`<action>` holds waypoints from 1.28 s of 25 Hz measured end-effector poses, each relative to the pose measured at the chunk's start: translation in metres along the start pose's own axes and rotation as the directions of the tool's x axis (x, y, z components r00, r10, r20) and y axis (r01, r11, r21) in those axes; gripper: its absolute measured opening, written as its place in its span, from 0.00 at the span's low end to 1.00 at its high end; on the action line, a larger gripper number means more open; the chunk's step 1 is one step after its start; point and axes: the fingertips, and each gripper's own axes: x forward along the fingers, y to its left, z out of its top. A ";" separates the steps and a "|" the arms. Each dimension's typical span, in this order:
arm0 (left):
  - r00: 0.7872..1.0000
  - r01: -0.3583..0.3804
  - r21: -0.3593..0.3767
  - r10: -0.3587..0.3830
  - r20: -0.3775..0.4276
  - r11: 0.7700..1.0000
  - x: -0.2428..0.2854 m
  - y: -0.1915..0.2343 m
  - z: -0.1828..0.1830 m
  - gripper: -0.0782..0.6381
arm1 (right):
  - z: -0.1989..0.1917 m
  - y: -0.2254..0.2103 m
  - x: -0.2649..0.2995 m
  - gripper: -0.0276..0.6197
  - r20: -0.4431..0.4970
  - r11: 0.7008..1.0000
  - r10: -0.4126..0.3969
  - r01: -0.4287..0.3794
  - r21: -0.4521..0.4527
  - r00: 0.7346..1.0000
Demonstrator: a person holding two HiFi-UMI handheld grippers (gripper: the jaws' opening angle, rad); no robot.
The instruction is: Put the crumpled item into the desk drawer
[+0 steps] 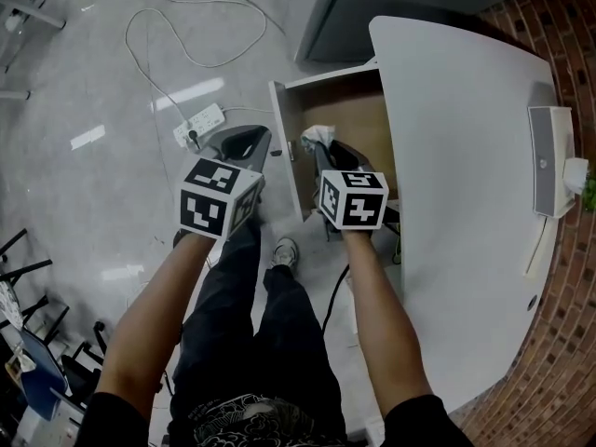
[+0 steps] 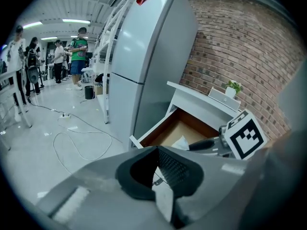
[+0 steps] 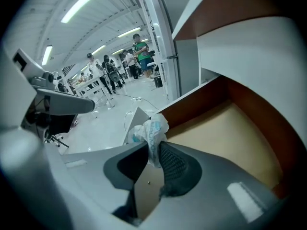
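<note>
Desk (image 1: 466, 203) shows one open drawer (image 1: 346, 110), one crumpled item (image 1: 317, 136).

The person wears black short sleeves (image 1: 421, 423), dark trousers (image 1: 233, 315), a patterned shirt hem (image 1: 233, 410) and a grey shoe (image 1: 286, 250). The left gripper (image 2: 156, 150) and right gripper (image 3: 154, 146) have grey shells, black ribbed pads (image 2: 175, 169) and black-and-white marker cubes (image 1: 216, 196).

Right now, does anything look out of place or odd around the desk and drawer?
Only the floor: a white power strip lies near the open drawer, its cable sprawled in loose loops. The crumpled item is pinched in the right gripper over the drawer, as expected.
</note>
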 end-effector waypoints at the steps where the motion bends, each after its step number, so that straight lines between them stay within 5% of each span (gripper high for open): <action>1: 1.000 0.005 -0.001 -0.005 -0.002 1.000 0.003 0.001 -0.001 0.11 | -0.002 -0.002 0.004 0.16 -0.005 1.000 -0.004 0.004 0.002 1.000; 22: 0.995 0.074 0.010 -0.073 -0.071 0.997 0.034 0.016 -0.016 0.11 | -0.020 -0.022 0.041 0.17 -0.045 0.991 -0.070 0.075 0.110 0.997; 32: 0.994 0.079 0.009 -0.078 -0.072 0.997 0.030 0.011 -0.014 0.11 | -0.018 -0.020 0.032 0.26 -0.049 0.993 -0.068 0.073 0.098 0.996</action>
